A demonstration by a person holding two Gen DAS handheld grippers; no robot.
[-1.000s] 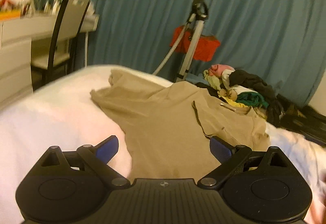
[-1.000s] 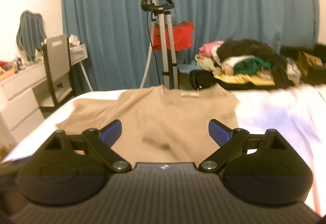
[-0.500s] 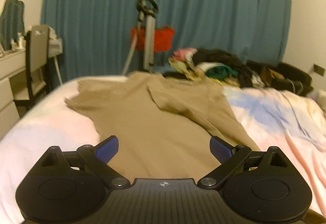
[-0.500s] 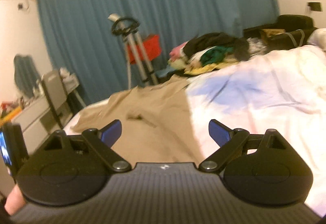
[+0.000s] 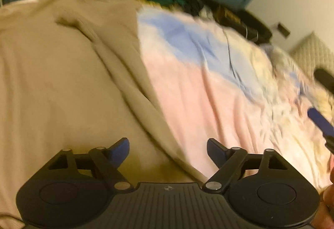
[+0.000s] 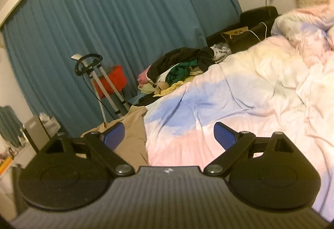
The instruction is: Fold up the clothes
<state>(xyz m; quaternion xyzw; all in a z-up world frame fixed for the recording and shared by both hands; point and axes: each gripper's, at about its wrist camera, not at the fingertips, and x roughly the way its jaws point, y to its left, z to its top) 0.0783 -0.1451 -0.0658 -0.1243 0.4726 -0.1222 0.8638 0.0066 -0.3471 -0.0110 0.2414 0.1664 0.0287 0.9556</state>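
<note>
Both tongs gape empty; left tongs [image 5: 168, 148] over the tan shirt [image 5: 62, 87], one side folded in; right tongs [image 6: 169, 135] above the bed [image 6: 240, 99]; most folding remains.

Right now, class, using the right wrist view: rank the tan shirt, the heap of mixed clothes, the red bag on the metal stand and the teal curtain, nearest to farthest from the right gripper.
From the right gripper:
1. Tan shirt, on the bed by the left finger.
2. Heap of mixed clothes, beyond the bed's far edge, centre.
3. Red bag on the metal stand, left.
4. Teal curtain, backdrop.
</note>
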